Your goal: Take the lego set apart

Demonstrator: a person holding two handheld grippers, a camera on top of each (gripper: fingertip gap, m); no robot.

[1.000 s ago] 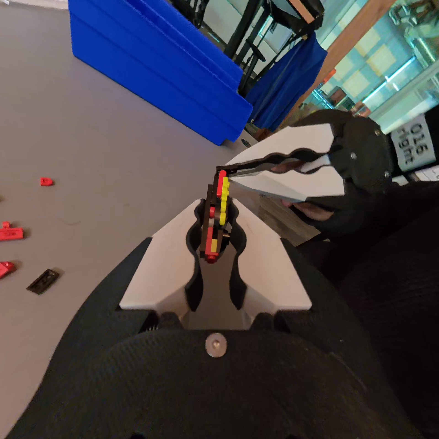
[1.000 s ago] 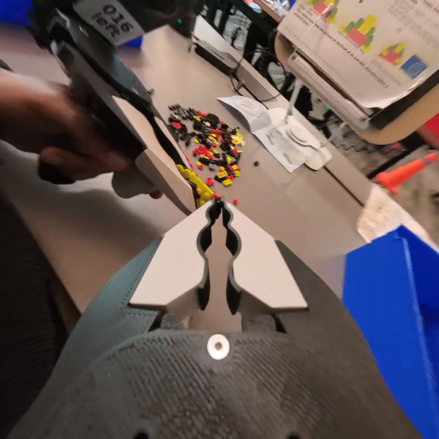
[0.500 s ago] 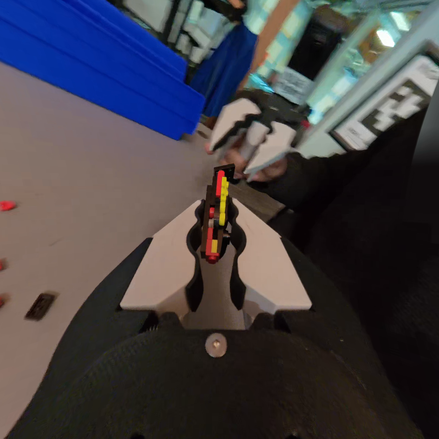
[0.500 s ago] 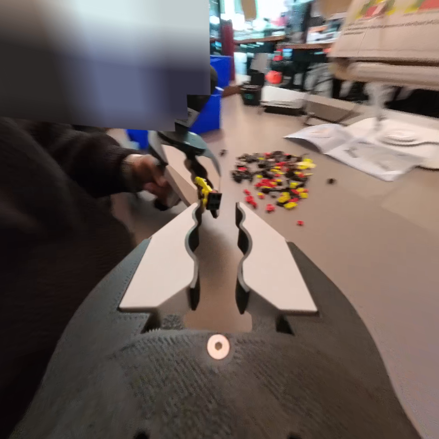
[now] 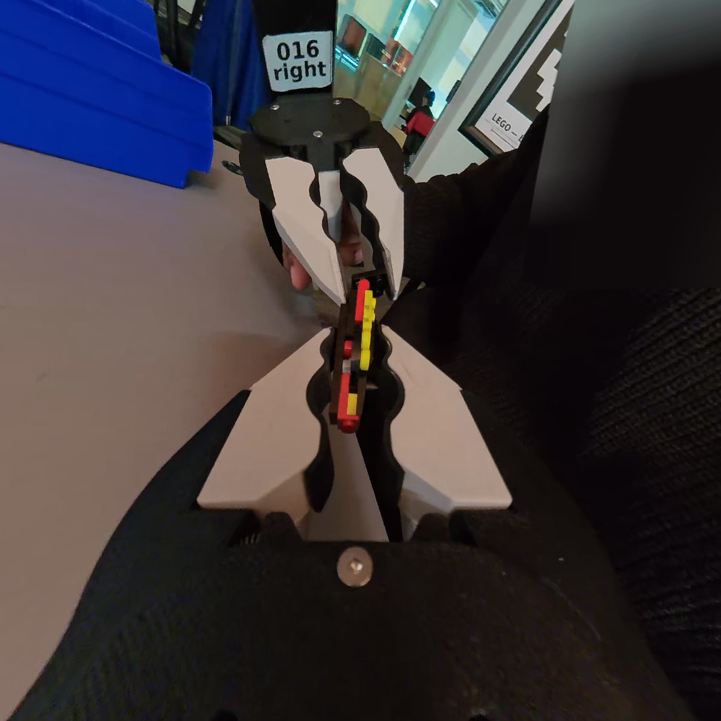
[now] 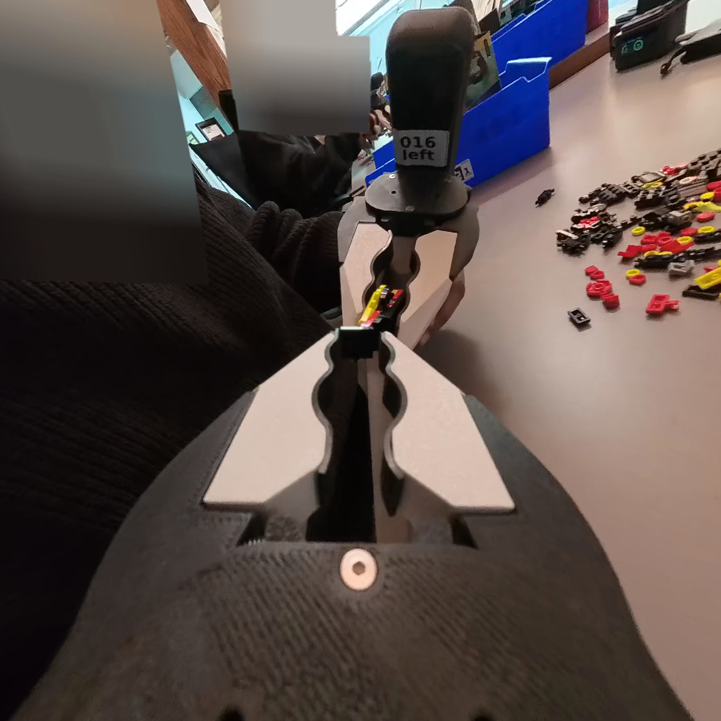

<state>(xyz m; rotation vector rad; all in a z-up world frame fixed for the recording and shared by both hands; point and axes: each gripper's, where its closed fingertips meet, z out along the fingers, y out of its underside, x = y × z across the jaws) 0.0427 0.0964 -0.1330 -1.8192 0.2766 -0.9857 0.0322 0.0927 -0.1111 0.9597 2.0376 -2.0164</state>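
The left tool (image 5: 353, 331), with its white plastic fingers, is squeezing a thin black, red and yellow lego strip (image 5: 353, 359) flat between its two sides. The strip is being held up in the air, just past the edge of the grey desk (image 5: 117, 312), in front of the person's dark knitted sleeve (image 6: 117, 370).

The strip's long side is pointing straight out of the left tool, right at the right tool (image 5: 366, 290). The two tools are facing each other, tip to tip, with the strip lying in a line between them.

The right tool is pinching the small black block (image 6: 356, 343) at the far end of the strip, so it is gripping only that end piece.

I think pulling the two tools apart along that line, or bending at the tip, is what should snap the end block off. A pile of loose red, yellow and black lego bits (image 6: 663, 242) is sitting well away on the desk.
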